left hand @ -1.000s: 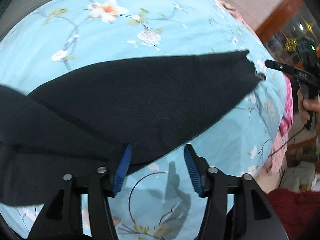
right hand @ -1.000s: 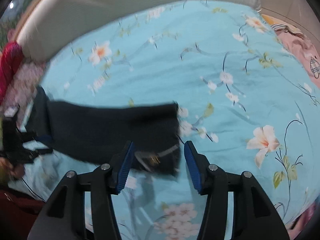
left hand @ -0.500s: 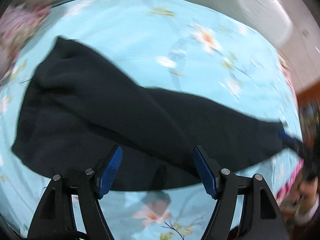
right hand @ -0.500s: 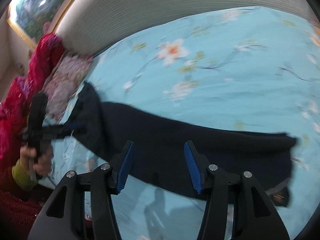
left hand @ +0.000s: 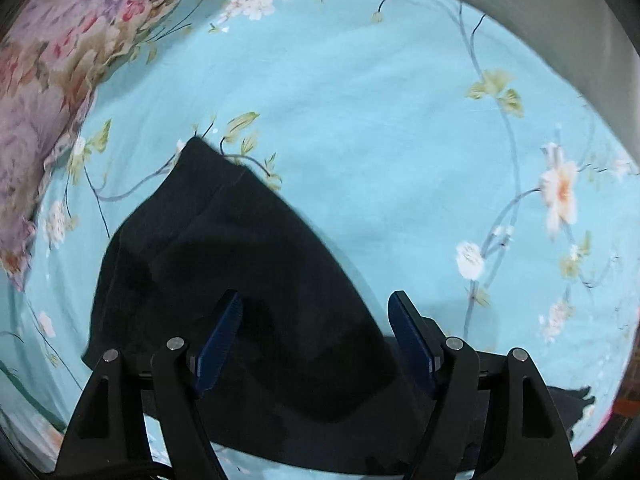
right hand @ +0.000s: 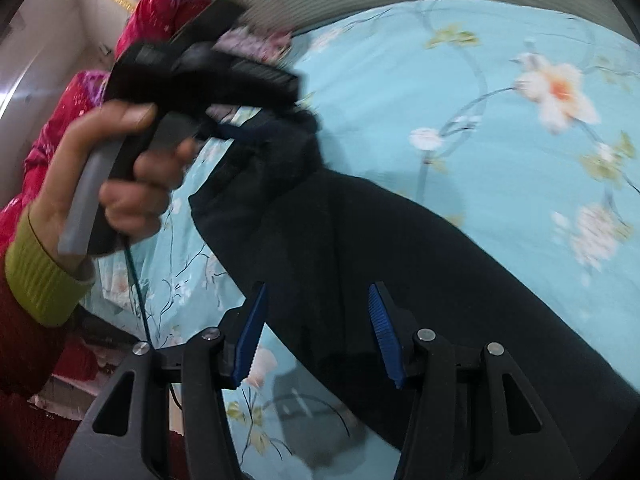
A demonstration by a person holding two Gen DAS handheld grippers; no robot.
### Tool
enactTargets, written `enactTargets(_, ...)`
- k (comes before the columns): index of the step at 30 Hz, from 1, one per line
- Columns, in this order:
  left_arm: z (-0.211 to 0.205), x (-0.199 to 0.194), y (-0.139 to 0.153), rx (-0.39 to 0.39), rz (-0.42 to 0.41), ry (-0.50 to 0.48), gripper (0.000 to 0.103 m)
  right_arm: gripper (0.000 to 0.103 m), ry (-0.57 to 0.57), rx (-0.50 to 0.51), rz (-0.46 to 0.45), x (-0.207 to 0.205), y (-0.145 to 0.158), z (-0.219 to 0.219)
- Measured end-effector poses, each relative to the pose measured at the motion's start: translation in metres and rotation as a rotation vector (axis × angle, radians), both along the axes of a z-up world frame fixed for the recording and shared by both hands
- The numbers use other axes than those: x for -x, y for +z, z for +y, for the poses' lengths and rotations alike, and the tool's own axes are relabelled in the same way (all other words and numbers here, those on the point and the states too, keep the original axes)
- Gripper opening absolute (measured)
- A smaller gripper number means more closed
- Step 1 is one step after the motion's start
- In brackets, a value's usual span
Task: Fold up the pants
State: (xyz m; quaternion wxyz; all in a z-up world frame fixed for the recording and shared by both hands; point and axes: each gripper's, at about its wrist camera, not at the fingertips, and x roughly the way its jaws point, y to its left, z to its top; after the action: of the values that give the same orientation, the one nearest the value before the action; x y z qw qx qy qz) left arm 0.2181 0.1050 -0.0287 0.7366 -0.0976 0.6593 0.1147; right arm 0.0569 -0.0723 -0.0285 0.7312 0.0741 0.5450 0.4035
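In the left wrist view, the left gripper (left hand: 316,320) hangs over the dark pants (left hand: 248,280), its jaws spread wide with nothing between them. The blue pads sit above the fabric; whether they touch it cannot be told. The pants lie on the bed sheet (left hand: 380,120), a light blue cloth printed with flowers and thin vines, and taper to a corner pointing away from the camera. A floral pillow (left hand: 52,92) in pink and lilac sits at the upper left, well apart from the pants. A pale ribbed headboard (left hand: 560,12) curves along the upper right edge.

In the right wrist view, the right gripper (right hand: 316,320) also has its jaws wide and holds nothing. The pants (right hand: 400,260) run beneath it, from the upper left down toward the lower right of the sheet (right hand: 440,60). At the left, the person's hand (right hand: 116,168) grips the handle of the other tool, blurred, whose tip is at the upper end of the pants.
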Motion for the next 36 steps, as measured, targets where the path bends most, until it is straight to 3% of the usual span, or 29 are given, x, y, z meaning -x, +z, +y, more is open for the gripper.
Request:
enactTargets(2,-0.003,-0.010,-0.009,-0.058,0.035,-0.018,0.076,0.053,0.024,0.000,0.016,-0.006,-0.007,0.011)
enactTargets(4,-0.005,-0.014,-0.015,-0.085,0.046,-0.031,0.069,0.053,0.038,-0.001,0.031,-0.009,-0.015,0.020)
enactTargets(7,-0.002,-0.015,-0.022,-0.101,0.047,-0.054,0.051,0.053,0.044,0.016,0.050,-0.011,-0.026,0.029)
enactTargets(9,0.001,-0.012,-0.024,-0.087,0.037,-0.054,0.019,0.053,0.064,0.017,0.060,-0.012,-0.031,0.032)
enactTargets(11,0.006,-0.005,-0.022,-0.059,0.007,-0.043,0.011,0.053,0.088,0.019,0.051,-0.010,-0.033,0.035)
enactTargets(12,0.009,0.000,-0.017,-0.043,-0.026,-0.036,0.008,0.046,0.095,0.029,0.041,-0.010,-0.033,0.037)
enactTargets(13,0.013,0.007,-0.009,-0.024,-0.063,-0.026,0.008,0.030,0.102,0.043,0.032,-0.010,-0.034,0.039)
enactTargets(15,0.023,0.020,0.005,0.030,-0.132,-0.001,0.007,0.011,0.103,0.067,0.013,-0.010,-0.033,0.041)
enactTargets(16,0.031,0.031,0.014,0.071,-0.181,0.019,0.007,0.009,0.101,0.067,0.004,-0.009,-0.030,0.041)
enactTargets(22,0.076,0.100,0.043,0.200,-0.376,0.129,0.006,0.007,0.152,-0.015,-0.076,0.006,0.003,0.035)
enactTargets(26,0.090,0.145,0.040,0.279,-0.419,0.207,0.006,0.007,0.212,0.045,-0.129,0.019,0.008,0.046)
enactTargets(36,0.105,0.197,-0.001,0.338,-0.434,0.279,0.006,0.007,0.291,0.182,-0.208,0.042,0.001,0.075)
